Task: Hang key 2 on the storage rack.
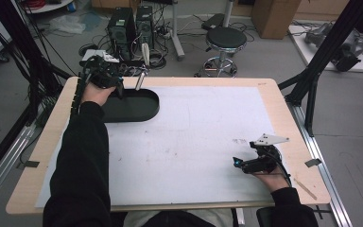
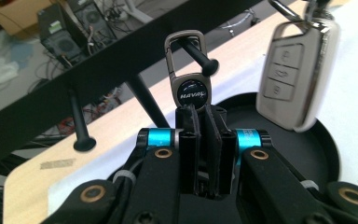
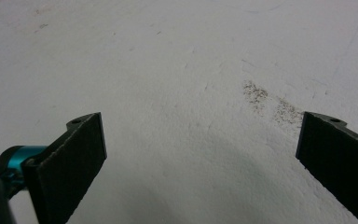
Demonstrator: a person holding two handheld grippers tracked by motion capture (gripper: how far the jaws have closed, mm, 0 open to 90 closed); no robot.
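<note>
The left gripper [image 2: 200, 116] was clenched on a keychain clip [image 2: 190, 77], a grey metal carabiner with a round black "HAVAL" badge. In the left gripper view the clip stood straight up at twelve o'clock from the pressed-together jaws, its lower end pinched between the pads and its loop hooked over a black peg [image 2: 200, 56] that stuck out from a black rail. A silver car key fob [image 2: 296, 74] hung at about two o'clock from the jaws, near the clip but apart from it. Below it lay a black oval tray [image 2: 326, 154].

In the high view the left gripper [image 1: 105, 75] sat at the table's ten o'clock corner, at the far rim of the black oval tray [image 1: 144, 111], with the key fob [image 1: 140, 81] just beside it at three o'clock.

The right gripper [image 3: 200, 154] was released, its jaws spread wide over the bare white mat [image 3: 177, 70] with nothing between them. In the high view the right gripper [image 1: 238, 163] lay at four o'clock on the table [image 1: 283, 109], well apart from the clip.
</note>
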